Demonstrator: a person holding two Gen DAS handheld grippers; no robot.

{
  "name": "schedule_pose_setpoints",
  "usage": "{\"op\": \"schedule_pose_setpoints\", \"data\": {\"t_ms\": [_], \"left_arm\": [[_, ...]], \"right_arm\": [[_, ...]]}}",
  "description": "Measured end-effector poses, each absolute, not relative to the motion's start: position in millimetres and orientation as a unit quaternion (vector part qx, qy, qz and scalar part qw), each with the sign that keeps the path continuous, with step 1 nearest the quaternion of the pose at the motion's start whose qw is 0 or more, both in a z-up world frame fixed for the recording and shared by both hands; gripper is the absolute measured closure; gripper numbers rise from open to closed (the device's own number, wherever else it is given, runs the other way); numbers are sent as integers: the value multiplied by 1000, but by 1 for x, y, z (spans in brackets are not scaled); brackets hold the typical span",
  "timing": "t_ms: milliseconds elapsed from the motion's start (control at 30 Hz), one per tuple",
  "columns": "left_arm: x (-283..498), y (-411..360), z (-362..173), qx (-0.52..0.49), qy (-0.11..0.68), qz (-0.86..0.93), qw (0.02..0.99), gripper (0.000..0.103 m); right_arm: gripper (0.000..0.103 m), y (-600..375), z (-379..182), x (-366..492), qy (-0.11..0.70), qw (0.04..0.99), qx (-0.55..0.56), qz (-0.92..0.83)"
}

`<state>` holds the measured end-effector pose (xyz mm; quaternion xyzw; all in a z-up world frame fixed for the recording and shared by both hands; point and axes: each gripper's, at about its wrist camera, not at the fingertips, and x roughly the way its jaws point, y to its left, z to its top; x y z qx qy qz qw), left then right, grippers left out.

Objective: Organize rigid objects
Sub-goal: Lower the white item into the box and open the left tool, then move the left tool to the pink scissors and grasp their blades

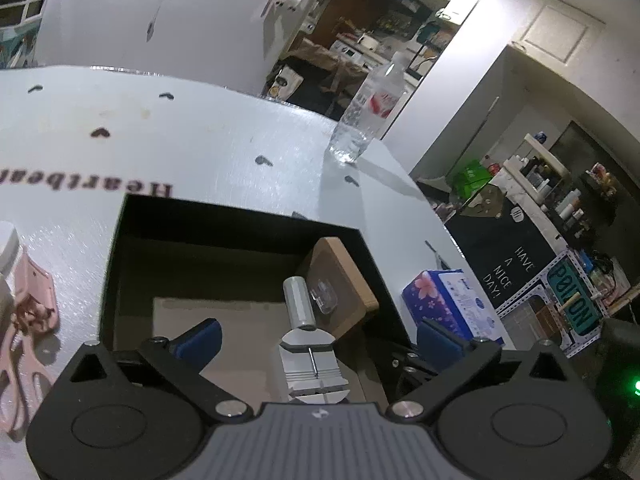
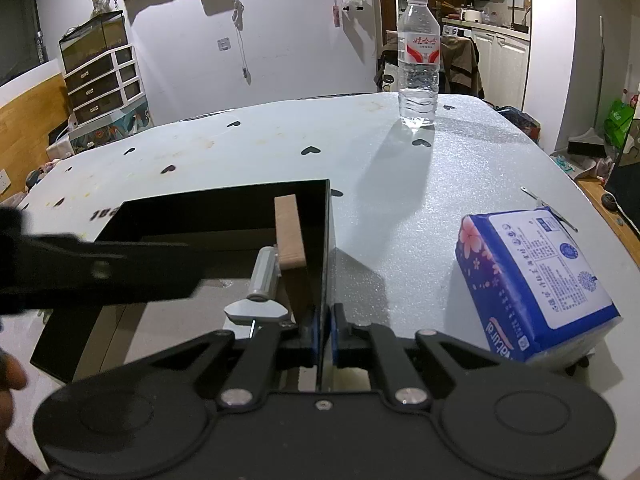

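Left wrist view: the left claw (image 1: 316, 340) hangs over the black box (image 1: 240, 216) with its blue pads wide apart, holding nothing. Between and just ahead of the fingers lies a silver metal tool (image 1: 310, 354) on the box floor, its round handle pointing away; its near end is cut off by the claw body. Just beyond it, toward the right finger, a wooden block (image 1: 344, 276) leans against the box's right wall with a clear hook on its face. Far left of the claw, a pink object (image 1: 24, 320) is cut by the frame edge — hard to identify. A water bottle (image 1: 368, 112) stands far ahead.

Right wrist view: the right claw (image 2: 322, 336) is pinched on the box's right wall (image 2: 326, 248), pads nearly touching with the thin wall between. The left claw's arm (image 2: 100, 268) crosses as a blurred dark bar, hiding part of the box. A tissue pack (image 2: 536, 280) sits right of the claw — outside the box.
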<state>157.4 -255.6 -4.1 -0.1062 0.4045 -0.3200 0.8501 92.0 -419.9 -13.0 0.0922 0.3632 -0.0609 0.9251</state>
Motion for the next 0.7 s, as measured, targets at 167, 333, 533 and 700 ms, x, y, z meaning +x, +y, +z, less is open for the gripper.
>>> {"op": "schedule_pose_setpoints", "data": {"t_ms": [167,333,533,700], "left_arm": [[146,-241,8,-101,383,-325,859,0],[133,-223,19,-82,355,-327,872,0],[119,-193,31,-54,320,-317,891,0],[111,-162,35,-31,286,-290,913,0]], "right_arm": [[96,-420,-13,92,364,925,92,-61],[97,-420,-14,92,364,925,90,-62],[97,-420,-14,92,365,925,89,-64],[97,-419,-14,93,365,925,88,-64]]}}
